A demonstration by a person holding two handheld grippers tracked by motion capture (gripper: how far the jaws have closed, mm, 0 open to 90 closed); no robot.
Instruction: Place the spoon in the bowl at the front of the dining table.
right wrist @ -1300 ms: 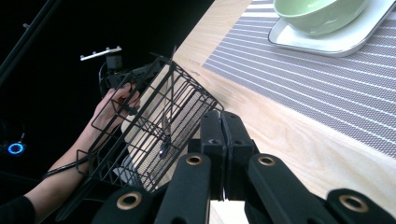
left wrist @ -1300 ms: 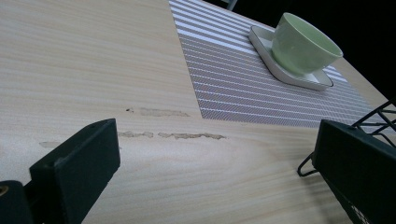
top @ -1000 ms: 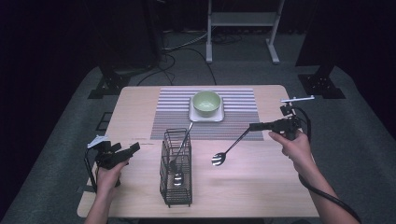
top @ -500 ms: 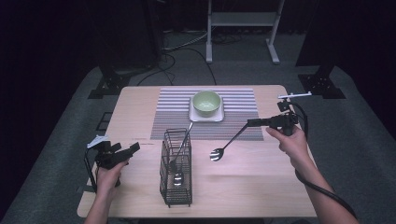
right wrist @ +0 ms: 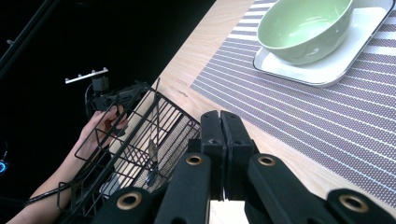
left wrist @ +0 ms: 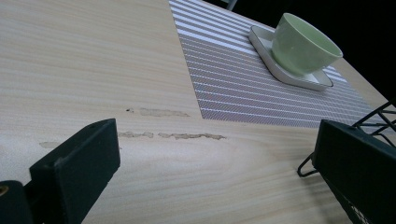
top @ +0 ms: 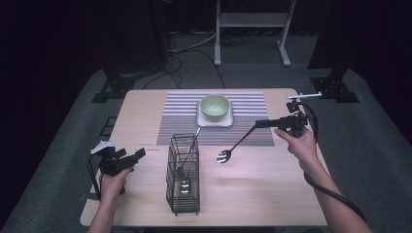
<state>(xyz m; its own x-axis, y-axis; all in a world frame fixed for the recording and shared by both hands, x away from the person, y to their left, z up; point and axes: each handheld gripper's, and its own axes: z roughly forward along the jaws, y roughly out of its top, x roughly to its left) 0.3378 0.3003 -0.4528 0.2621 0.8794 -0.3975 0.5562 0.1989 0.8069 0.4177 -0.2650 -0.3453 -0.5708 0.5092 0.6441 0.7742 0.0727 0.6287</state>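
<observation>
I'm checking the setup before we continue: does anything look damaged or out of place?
The table has scuffed patches just off the striped mat's near corner. Nothing is spilled.

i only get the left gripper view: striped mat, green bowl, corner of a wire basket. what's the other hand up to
observer: the right gripper is shut on the black handle of a long utensil, whose shiny head hangs over bare wood just right of the wire basket.
operator: anything in the basket yet
observer: yes, one spoon stands in it, with its handle leaning out over the top toward the bowl.
operator: and where am i next to it
observer: your left gripper sits left of the basket, with its fingers open and pointing at it, and a gap between.
</observation>
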